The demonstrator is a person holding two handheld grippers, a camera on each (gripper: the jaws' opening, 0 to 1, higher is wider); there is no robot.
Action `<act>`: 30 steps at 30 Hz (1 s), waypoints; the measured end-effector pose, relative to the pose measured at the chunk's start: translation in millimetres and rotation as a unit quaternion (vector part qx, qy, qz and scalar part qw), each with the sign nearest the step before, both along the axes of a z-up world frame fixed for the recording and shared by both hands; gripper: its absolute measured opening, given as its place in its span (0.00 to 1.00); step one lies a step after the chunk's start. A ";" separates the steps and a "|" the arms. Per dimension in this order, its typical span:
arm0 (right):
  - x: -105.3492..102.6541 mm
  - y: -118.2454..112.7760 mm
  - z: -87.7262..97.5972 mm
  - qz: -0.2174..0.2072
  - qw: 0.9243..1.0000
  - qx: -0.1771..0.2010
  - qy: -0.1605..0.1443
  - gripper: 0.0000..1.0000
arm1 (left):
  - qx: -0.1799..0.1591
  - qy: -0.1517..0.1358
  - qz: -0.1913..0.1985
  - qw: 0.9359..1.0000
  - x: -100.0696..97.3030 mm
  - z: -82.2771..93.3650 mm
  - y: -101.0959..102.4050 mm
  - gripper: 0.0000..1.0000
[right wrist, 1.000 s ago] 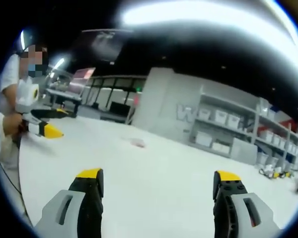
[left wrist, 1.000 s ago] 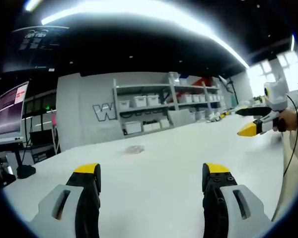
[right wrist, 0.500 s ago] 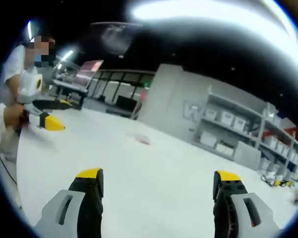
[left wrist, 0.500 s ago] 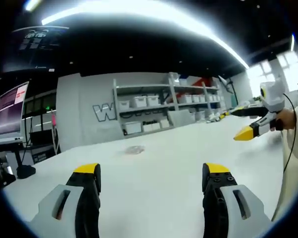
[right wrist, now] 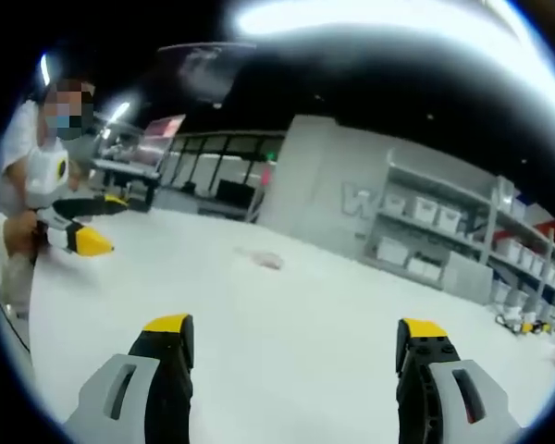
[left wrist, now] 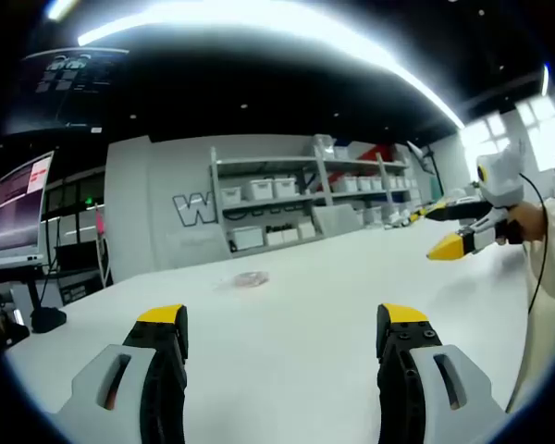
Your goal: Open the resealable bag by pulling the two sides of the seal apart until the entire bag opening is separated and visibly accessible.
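A small clear resealable bag (left wrist: 251, 277) lies flat on the white table (left wrist: 287, 370), far ahead of both grippers and touched by neither. My left gripper (left wrist: 282, 319) is open over the near table, with nothing between its yellow-tipped jaws. In the right gripper view the bag (right wrist: 266, 261) lies well beyond my right gripper (right wrist: 296, 326), which is open and holds nothing. The right gripper (left wrist: 426, 233) also comes in from the right of the left gripper view, held by a hand above the table. The left gripper (right wrist: 114, 225) appears at the left of the right gripper view.
Shelves with white bins (left wrist: 277, 190) line the grey back wall. A monitor (left wrist: 18, 203) stands at the left past the table edge. A person in white (right wrist: 23, 185) stands at the table's left side, with a white sleeve (left wrist: 548, 277) at the right.
The right gripper has drifted slightly left and up over the table, and its view has shifted with it. The left gripper and the bag have stayed still.
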State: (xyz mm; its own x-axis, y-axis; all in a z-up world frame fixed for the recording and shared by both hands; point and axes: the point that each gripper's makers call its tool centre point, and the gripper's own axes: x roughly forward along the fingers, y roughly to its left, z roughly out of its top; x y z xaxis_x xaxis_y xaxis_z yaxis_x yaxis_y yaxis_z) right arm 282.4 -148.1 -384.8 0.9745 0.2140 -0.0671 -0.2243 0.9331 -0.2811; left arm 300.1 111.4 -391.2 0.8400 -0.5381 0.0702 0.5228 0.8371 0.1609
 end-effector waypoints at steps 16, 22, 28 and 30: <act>6.8 -1.5 -1.6 -0.005 0.999 0.033 0.018 0.90 | -0.001 0.001 -0.002 1.000 -0.5 0.2 -0.3 0.83; 9.8 2.8 -1.9 0.001 0.999 0.029 0.024 0.90 | 0.000 0.001 -0.002 1.000 -0.6 0.3 -0.2 0.83; 14.4 7.6 4.1 0.011 1.000 0.000 0.023 0.90 | 0.000 0.001 -0.002 1.000 -0.4 0.4 -0.2 0.83; 16.4 8.9 6.0 0.014 1.000 -0.007 0.022 0.90 | 0.001 0.001 -0.002 1.000 -0.3 0.4 -0.3 0.83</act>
State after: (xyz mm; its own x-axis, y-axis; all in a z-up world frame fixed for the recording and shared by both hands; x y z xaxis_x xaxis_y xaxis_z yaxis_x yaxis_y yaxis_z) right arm 298.8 -139.2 -378.8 0.9640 0.2405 -0.1138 -0.2635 0.9220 -0.2836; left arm 299.8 111.2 -390.8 0.8383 -0.5408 0.0686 0.5256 0.8353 0.1612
